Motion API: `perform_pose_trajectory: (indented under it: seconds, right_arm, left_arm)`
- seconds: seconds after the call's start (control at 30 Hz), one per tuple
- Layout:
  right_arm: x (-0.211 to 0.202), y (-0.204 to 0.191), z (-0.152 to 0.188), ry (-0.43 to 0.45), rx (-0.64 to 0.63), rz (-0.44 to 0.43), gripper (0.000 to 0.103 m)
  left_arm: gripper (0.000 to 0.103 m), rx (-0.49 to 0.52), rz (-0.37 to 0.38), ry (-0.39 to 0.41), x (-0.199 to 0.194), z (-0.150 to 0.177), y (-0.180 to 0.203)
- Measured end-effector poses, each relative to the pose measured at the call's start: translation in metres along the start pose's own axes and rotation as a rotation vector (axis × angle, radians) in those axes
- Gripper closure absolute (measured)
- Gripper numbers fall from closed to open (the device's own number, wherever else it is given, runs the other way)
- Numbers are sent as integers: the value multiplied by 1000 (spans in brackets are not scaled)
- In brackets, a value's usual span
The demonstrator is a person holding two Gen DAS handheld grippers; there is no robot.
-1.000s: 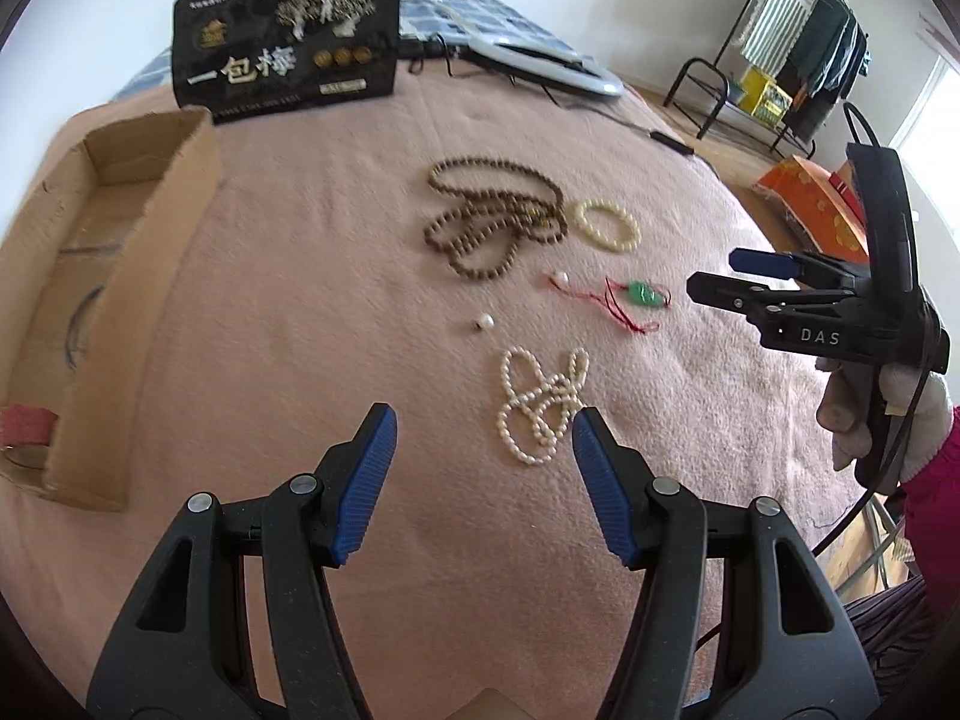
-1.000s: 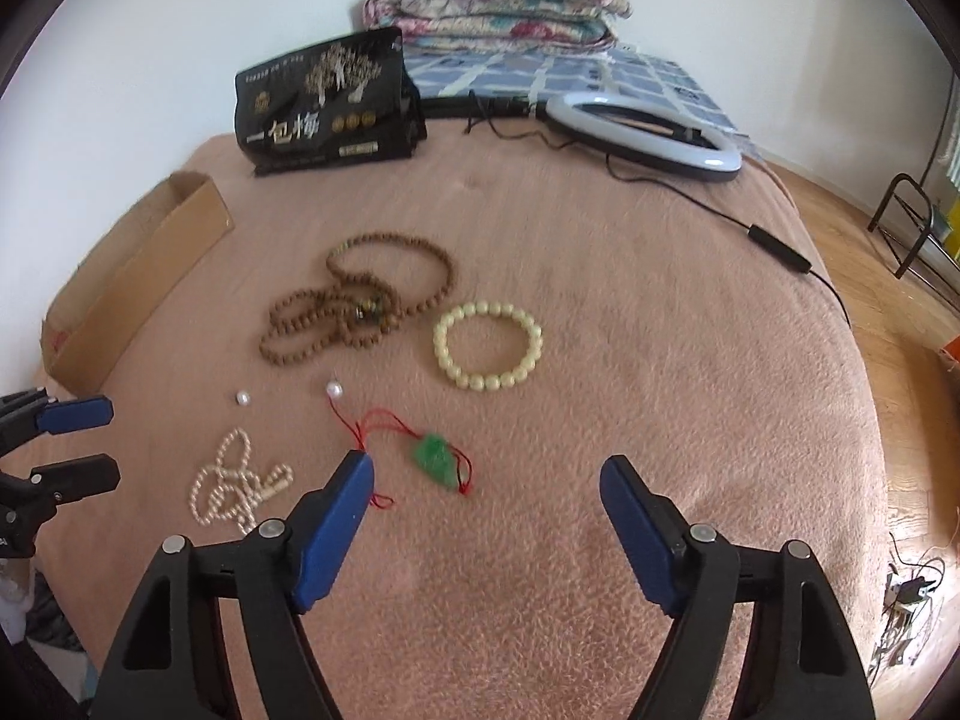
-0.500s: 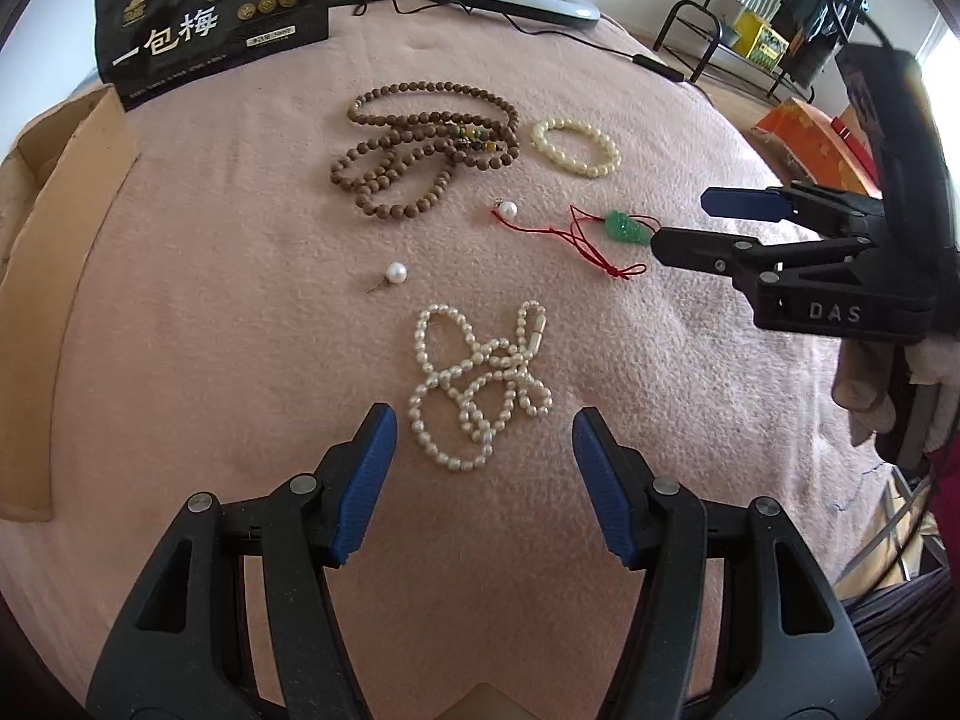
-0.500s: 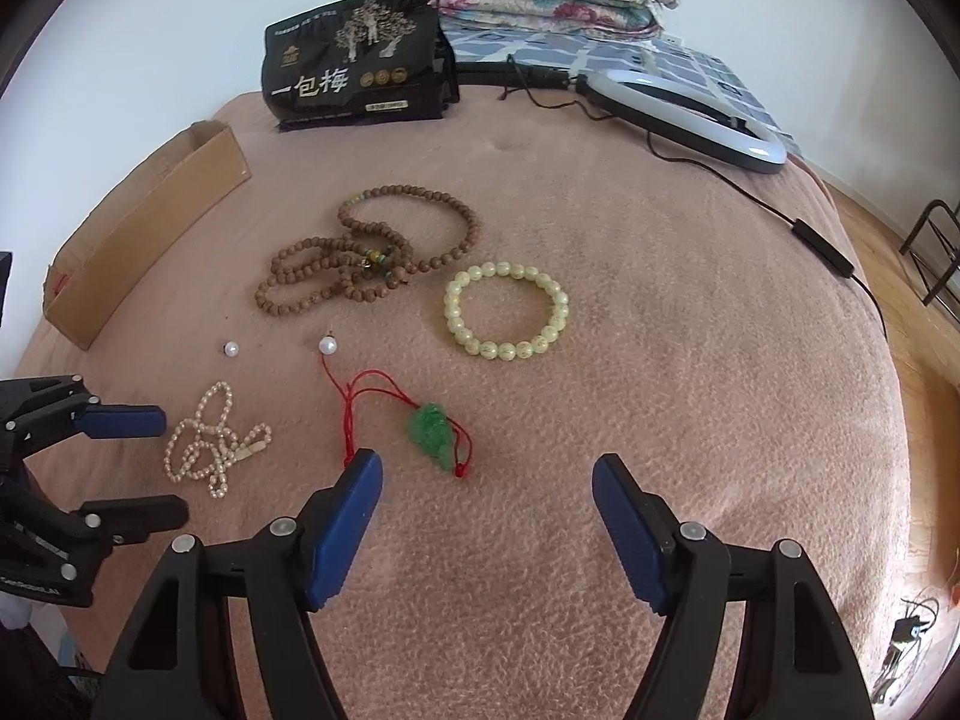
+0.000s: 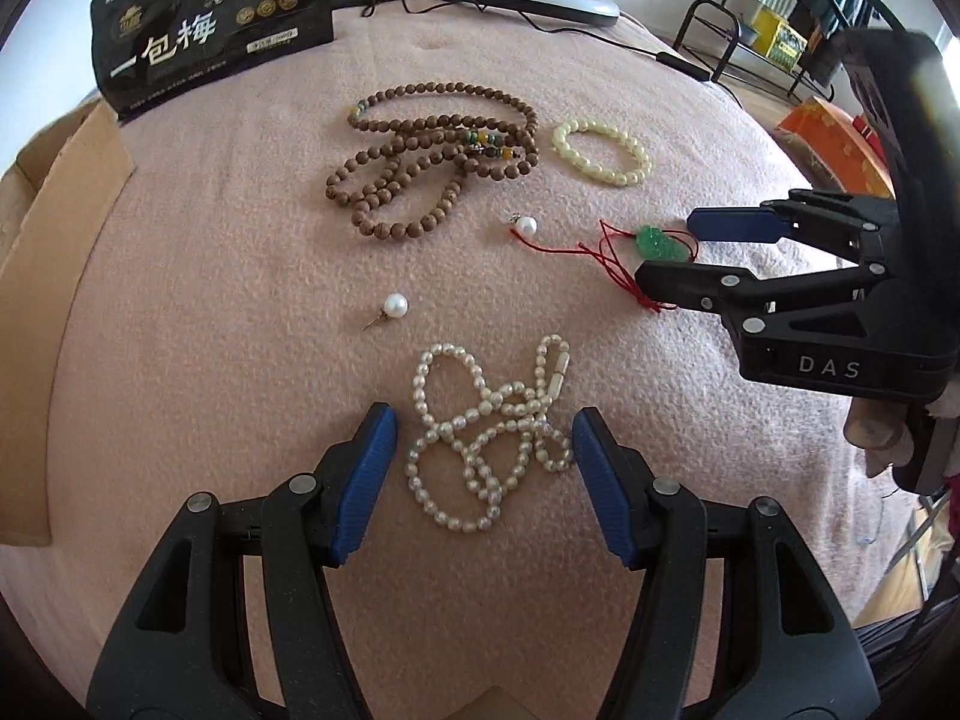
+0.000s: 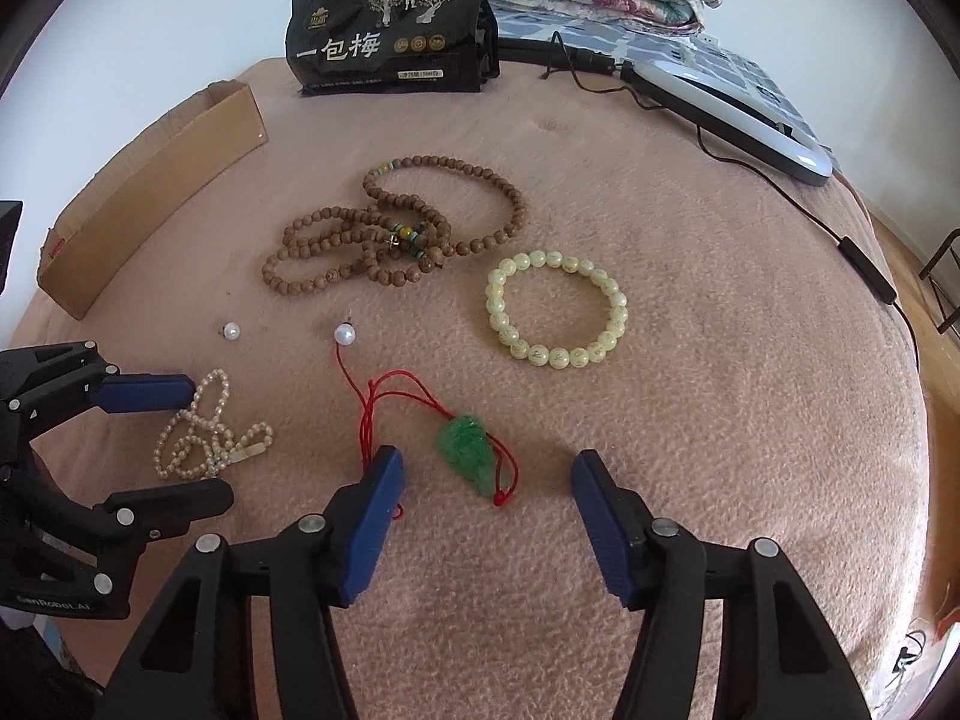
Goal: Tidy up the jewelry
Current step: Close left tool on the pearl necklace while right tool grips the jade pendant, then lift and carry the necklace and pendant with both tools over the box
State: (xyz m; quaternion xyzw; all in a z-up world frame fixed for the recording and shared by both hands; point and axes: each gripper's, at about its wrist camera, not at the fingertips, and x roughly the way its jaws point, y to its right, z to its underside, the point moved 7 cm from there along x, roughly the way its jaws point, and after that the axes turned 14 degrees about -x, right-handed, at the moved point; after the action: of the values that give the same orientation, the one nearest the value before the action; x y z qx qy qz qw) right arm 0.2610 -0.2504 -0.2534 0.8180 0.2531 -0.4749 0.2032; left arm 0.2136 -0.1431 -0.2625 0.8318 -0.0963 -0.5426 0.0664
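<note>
Jaws apart, two loose pearls [image 5: 396, 304], one pendant [image 6: 468, 450]

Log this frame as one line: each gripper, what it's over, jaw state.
left gripper: over pearl necklace, jaws open | right gripper: jaws closing around green pendant, not gripped | cardboard box: nothing placed

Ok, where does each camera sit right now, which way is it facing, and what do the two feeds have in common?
Left wrist: on the left gripper, tilted down over the pink blanket; open jaws straddle the pearl necklace; the right gripper and a gloved hand show at right.
Right wrist: on the right gripper, tilted down; its closing jaws flank the green pendant without touching it; the left gripper shows at left.
Shared: both necklaces, the brown beads, yellow bracelet, two loose pearls, black bag, cardboard box.
</note>
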Motion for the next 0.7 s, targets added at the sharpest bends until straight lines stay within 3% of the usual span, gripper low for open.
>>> perform_pose_trajectory:
  seconds: [0.2,0.37,0.53,0.7]
  right_arm:
    - [1,-1,-1,-2,2,-14,64]
    - [1,-4,0,-8,0,-23,73]
    - [0,-6,-1,-8,7,-28,82]
    - [-2,-7,-1,-3,17,-27,91]
  left_arm:
    - [41,13,-10,19,1,0,2]
    - [60,30,-2,24,1,-1,3]
    - [91,13,19,23,0,-4,-1]
    - [94,10,31,26,-2,-5,-1]
